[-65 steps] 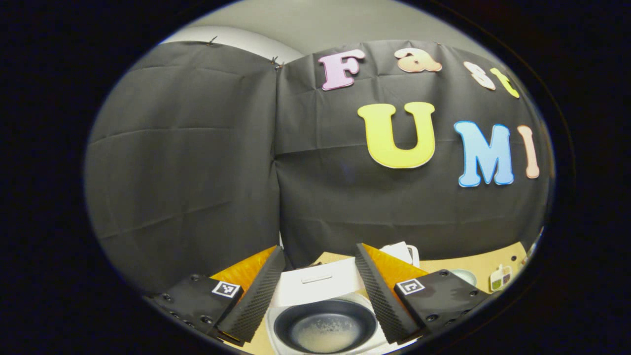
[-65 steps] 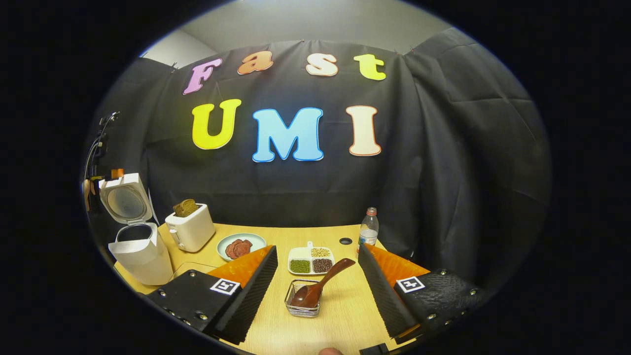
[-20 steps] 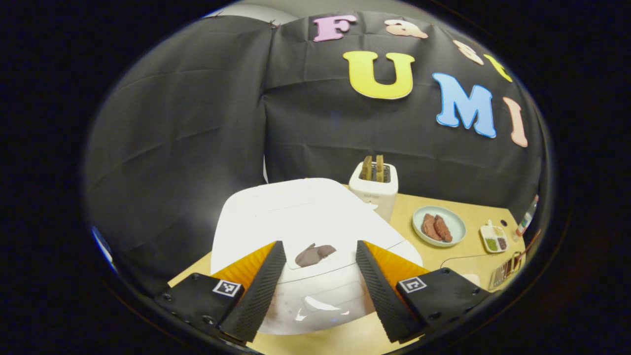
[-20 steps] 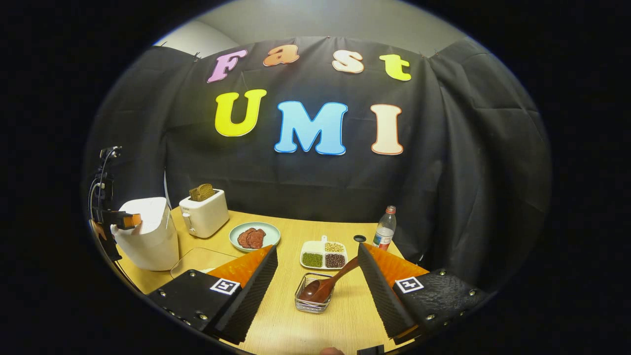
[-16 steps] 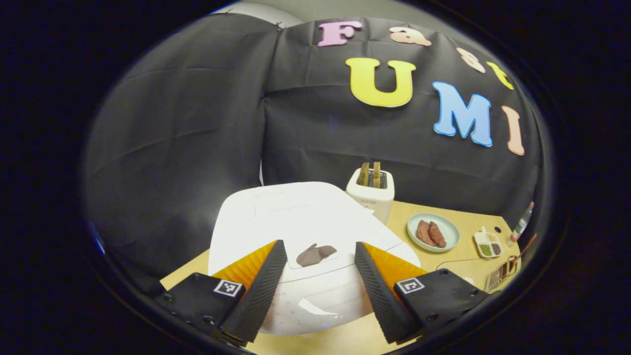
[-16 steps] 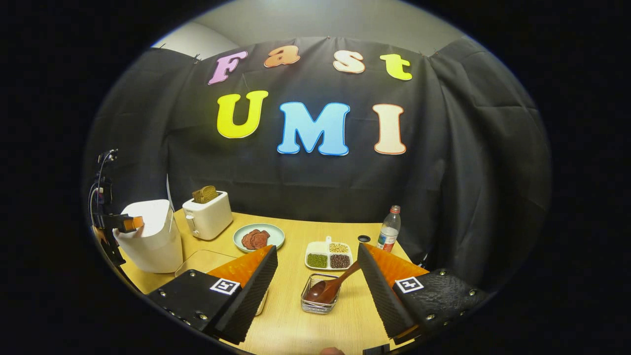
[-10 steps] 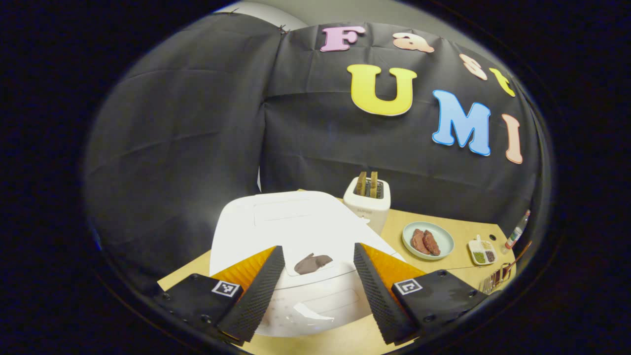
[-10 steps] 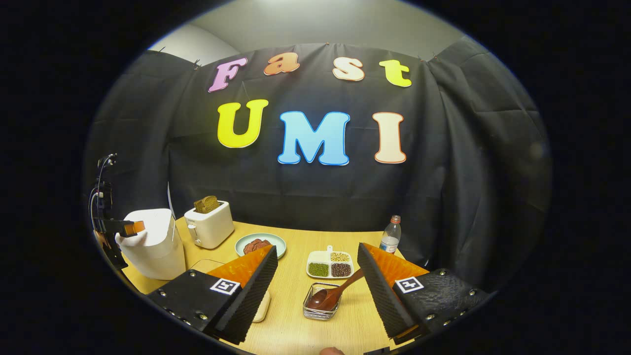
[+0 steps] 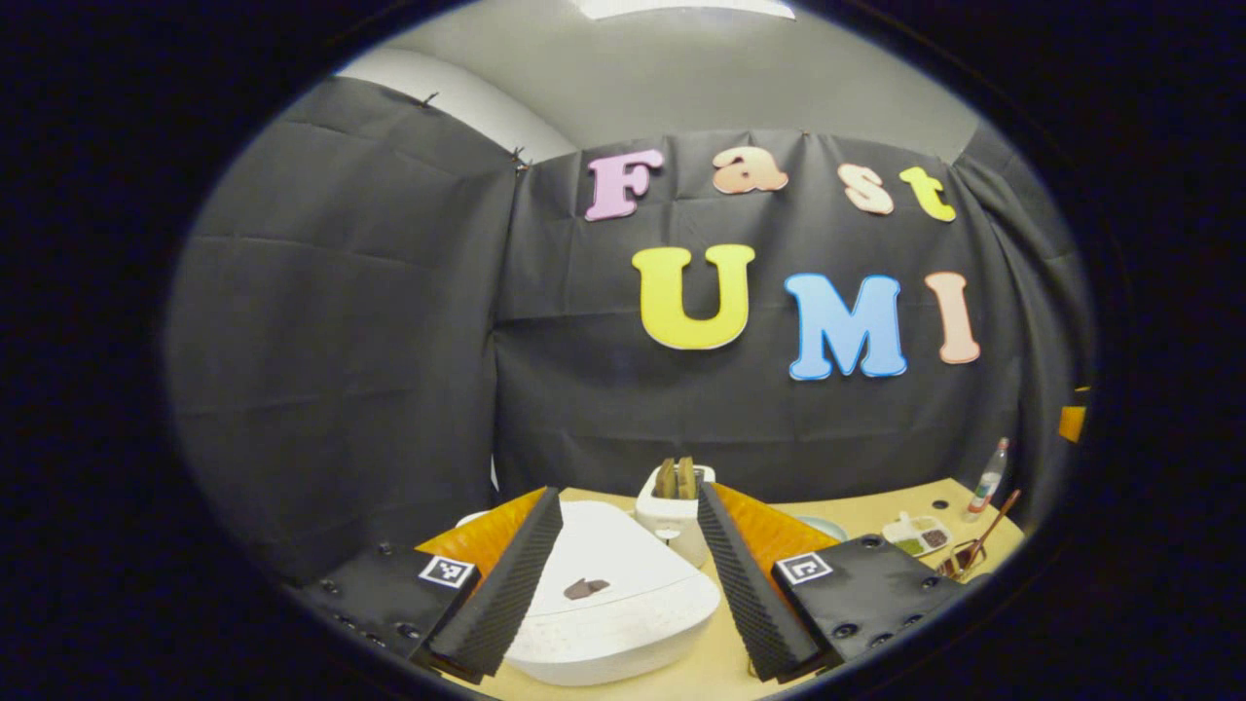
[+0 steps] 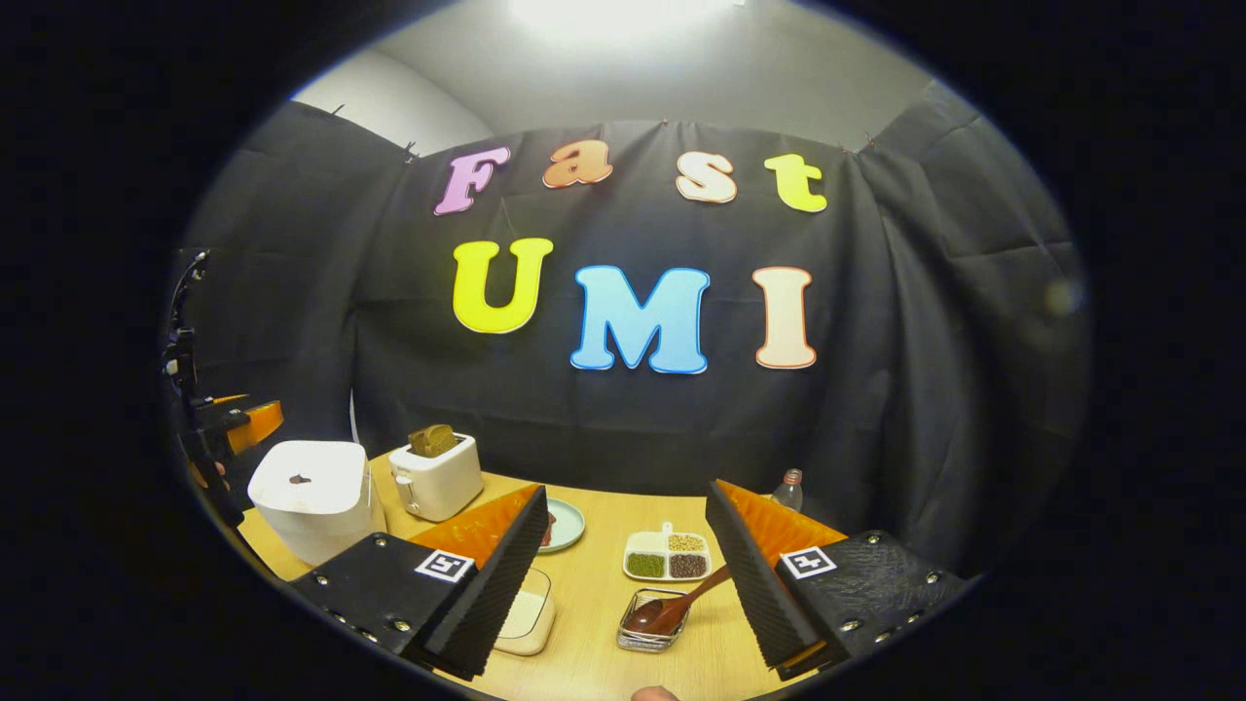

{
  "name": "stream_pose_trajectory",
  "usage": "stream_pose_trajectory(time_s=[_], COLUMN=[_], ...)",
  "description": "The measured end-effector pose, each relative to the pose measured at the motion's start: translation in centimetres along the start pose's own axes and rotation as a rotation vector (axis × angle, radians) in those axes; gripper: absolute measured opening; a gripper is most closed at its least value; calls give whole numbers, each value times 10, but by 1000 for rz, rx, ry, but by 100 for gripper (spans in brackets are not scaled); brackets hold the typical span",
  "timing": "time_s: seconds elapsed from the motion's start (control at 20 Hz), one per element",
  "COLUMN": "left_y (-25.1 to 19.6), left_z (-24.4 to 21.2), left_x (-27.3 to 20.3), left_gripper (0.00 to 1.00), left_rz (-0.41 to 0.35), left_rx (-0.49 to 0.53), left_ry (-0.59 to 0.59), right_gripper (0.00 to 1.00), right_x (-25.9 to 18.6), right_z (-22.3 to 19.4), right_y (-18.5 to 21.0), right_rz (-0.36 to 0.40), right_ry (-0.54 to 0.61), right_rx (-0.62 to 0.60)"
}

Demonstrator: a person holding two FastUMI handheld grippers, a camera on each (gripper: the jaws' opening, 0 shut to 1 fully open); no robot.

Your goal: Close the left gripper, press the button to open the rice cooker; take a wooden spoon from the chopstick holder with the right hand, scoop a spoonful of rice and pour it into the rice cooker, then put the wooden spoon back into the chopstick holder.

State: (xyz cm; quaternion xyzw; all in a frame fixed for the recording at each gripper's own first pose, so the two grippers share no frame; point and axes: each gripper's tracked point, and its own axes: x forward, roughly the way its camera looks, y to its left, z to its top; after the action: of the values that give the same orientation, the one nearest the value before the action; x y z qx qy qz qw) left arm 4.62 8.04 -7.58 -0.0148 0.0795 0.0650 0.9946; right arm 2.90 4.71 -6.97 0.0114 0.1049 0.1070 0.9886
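Note:
The white rice cooker (image 9: pixel 608 604) stands with its lid down, a dark mark (image 9: pixel 585 588) on top. My left gripper (image 9: pixel 629 492) hangs open just above and behind it, touching nothing. In the right gripper view the cooker (image 10: pixel 311 497) sits at the table's far left, with the left gripper (image 10: pixel 243 424) beside it. The wooden spoon (image 10: pixel 677 606) leans in the wire chopstick holder (image 10: pixel 647 633), bowl down. My right gripper (image 10: pixel 628 497) is open above the table, the holder between its fingers but farther off. A clear box of rice (image 10: pixel 526 613) lies by its left finger.
A white toaster (image 10: pixel 436 474) with bread stands right of the cooker. Past it are a pale plate (image 10: pixel 563 524), a divided dish of beans (image 10: pixel 669 557) and a bottle (image 10: pixel 788 490). The wooden table (image 10: pixel 604 662) ends at the black cloth wall.
The cooker lid, open 3.2 s ago, is now down. My left gripper has lifted and drawn back from the lid. The right gripper has pulled back, bringing the rice box into sight.

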Motion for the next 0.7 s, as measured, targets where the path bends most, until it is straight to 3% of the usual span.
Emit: stream_pose_trajectory(time_s=[0.25,0.5,0.7], left_y=[-23,-46,-63], left_z=[13,30,45], left_x=[-28,-56,-62], left_gripper=[97,96,98], left_rz=[-61,-120,-172], left_rx=[9,-3,50], left_ry=[-72,-106,-152], right_gripper=[99,99,99], right_x=[-13,-19,-21], right_z=[4,2,5], right_y=[-1,-6,-21], right_rz=[-22,-44,-94], right_ry=[-73,-77,-88], right_rx=[-14,57,52])
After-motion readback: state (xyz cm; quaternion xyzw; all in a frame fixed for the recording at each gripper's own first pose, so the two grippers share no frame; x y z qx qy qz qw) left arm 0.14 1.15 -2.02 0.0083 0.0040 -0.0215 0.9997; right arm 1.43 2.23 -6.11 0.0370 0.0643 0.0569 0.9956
